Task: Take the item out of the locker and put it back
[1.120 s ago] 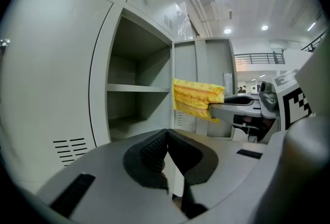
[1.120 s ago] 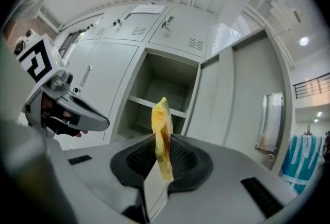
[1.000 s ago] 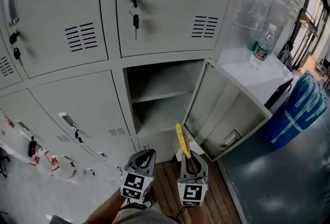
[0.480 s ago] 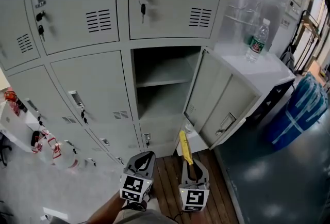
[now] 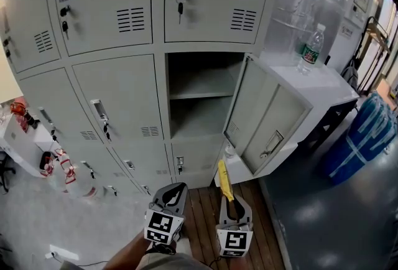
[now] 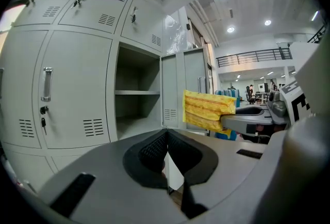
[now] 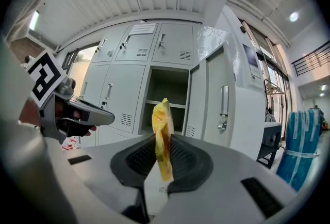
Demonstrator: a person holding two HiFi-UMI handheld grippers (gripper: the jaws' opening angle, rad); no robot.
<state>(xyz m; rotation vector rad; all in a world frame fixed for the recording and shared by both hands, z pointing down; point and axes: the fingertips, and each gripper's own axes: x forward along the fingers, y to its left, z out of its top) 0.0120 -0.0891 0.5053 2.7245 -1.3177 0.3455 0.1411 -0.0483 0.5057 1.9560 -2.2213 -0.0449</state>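
Observation:
The open locker point(image 5: 199, 101) stands in the middle of a grey bank, its door point(image 5: 267, 116) swung out to the right; both its shelves look bare. In front of it and lower, my right gripper point(image 5: 227, 195) is shut on a flat yellow packet point(image 5: 222, 176) that stands on edge above the jaws. The right gripper view has the packet point(image 7: 161, 125) clamped between the black pads of the right gripper point(image 7: 164, 153), pointing at the opening. My left gripper point(image 5: 181, 188) hangs beside it, shut and empty. In the left gripper view its pads meet at the tip point(image 6: 166, 138), with the packet point(image 6: 206, 109) off to the right.
A water bottle point(image 5: 309, 50) stands on a white cabinet point(image 5: 323, 85) right of the open door. A blue wrapped bundle point(image 5: 367, 138) leans further right. Keys hang in several closed locker doors point(image 5: 180, 4). Red-and-white items point(image 5: 56, 163) sit low left. Wooden boards point(image 5: 199, 213) lie underfoot.
The lockers have slid up and farther from both grippers, which have drawn back from the opening. More of the locker bank shows at left. The yellow packet stays clamped in the right gripper.

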